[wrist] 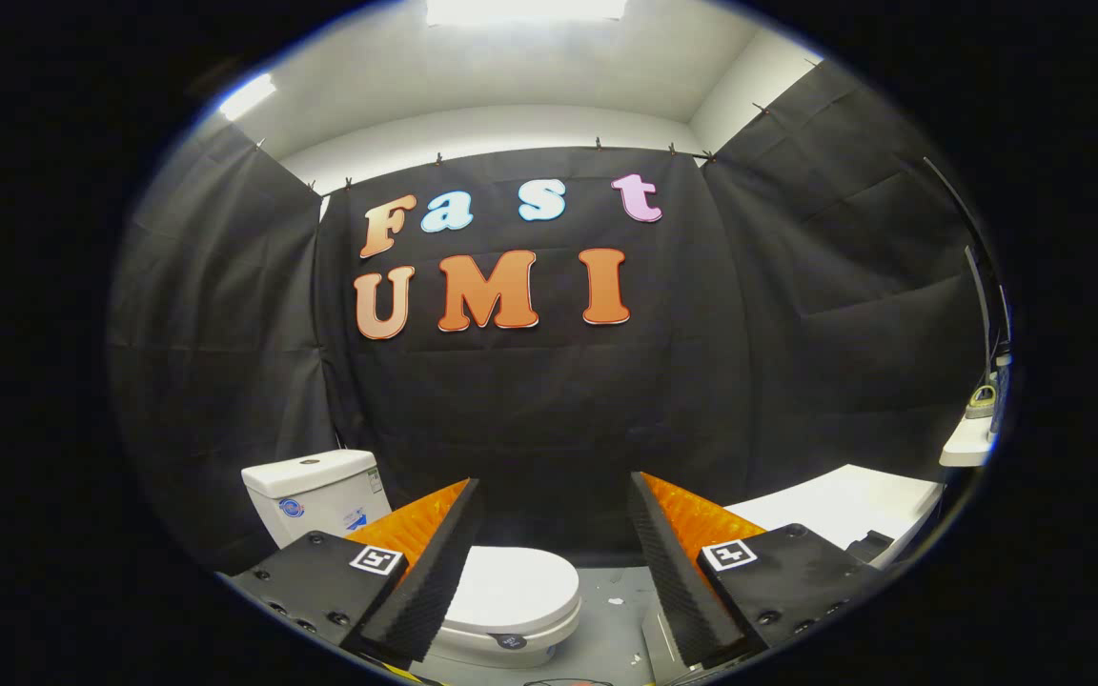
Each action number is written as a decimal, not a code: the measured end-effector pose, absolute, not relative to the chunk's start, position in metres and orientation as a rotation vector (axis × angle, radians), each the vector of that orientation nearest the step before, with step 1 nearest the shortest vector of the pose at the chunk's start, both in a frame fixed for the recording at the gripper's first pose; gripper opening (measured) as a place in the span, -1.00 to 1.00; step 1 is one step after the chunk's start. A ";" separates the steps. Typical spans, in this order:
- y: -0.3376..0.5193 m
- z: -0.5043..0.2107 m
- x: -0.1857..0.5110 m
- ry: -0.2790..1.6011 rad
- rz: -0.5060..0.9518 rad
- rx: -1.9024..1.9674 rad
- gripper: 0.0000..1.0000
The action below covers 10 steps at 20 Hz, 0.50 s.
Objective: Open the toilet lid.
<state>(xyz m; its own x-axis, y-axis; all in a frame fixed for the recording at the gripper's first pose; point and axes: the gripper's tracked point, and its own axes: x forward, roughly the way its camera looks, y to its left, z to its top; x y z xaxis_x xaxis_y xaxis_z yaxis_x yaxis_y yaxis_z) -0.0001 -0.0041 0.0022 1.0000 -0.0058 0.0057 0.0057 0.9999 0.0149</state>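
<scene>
A white toilet stands on the floor below and ahead of me. Its lid (514, 586) lies flat and shut over the bowl, showing between my two fingers and closer to the left one. The white tank (313, 488) rises behind it, beyond the left finger, against the black cloth wall. My gripper (556, 495) is open, fingers spread wide with nothing between them, held well above and short of the lid.
A white counter or tub edge (835, 505) runs along the right beyond the right finger. A small white shelf (968, 443) with a few items sticks out further right. Grey floor (611, 619) lies beside the toilet bowl. Black cloth walls close in on three sides.
</scene>
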 end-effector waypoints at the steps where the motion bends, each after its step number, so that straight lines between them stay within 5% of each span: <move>1: -0.004 0.003 -0.001 -0.007 -0.006 0.015 0.96; 10: -0.002 0.002 0.000 -0.007 -0.004 0.018 0.96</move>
<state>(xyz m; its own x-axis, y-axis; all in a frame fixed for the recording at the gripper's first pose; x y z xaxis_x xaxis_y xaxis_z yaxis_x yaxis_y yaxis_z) 0.0001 -0.0023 0.0021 1.0000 -0.0042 0.0070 0.0040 0.9998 0.0179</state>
